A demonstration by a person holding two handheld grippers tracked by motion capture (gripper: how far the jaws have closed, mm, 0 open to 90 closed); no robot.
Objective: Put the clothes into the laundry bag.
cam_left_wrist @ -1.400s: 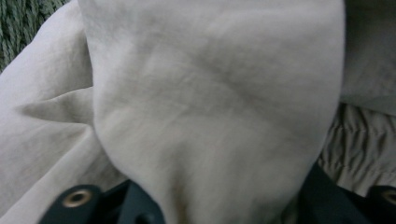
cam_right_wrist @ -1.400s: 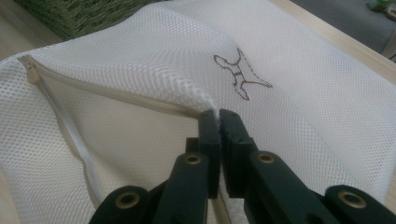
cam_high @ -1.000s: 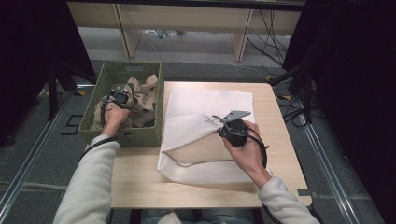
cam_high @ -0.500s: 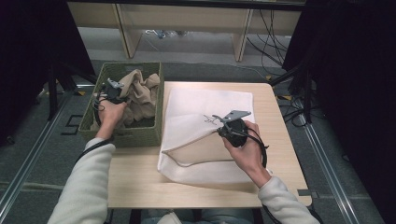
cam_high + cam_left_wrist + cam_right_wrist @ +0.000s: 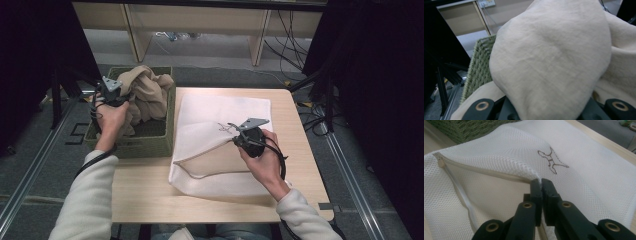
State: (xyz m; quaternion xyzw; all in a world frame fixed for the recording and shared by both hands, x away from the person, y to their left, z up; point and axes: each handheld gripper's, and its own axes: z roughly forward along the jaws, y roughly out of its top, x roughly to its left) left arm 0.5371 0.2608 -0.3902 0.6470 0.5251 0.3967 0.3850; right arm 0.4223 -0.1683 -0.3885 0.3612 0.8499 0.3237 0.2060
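Your left gripper point(image 5: 116, 94) is pinched on the beige garment point(image 5: 146, 95), held just above the green woven basket point(image 5: 150, 145) at nine o'clock of the table; your right gripper point(image 5: 540, 185) is pressed together on the upper lip of the white mesh laundry bag point(image 5: 225, 135), holding its zippered mouth open; next, carry the garment toward three o'clock into that opening, keeping the lip raised; the wooden table point(image 5: 145, 195) stands on grey floor, cables trailing at twelve o'clock.
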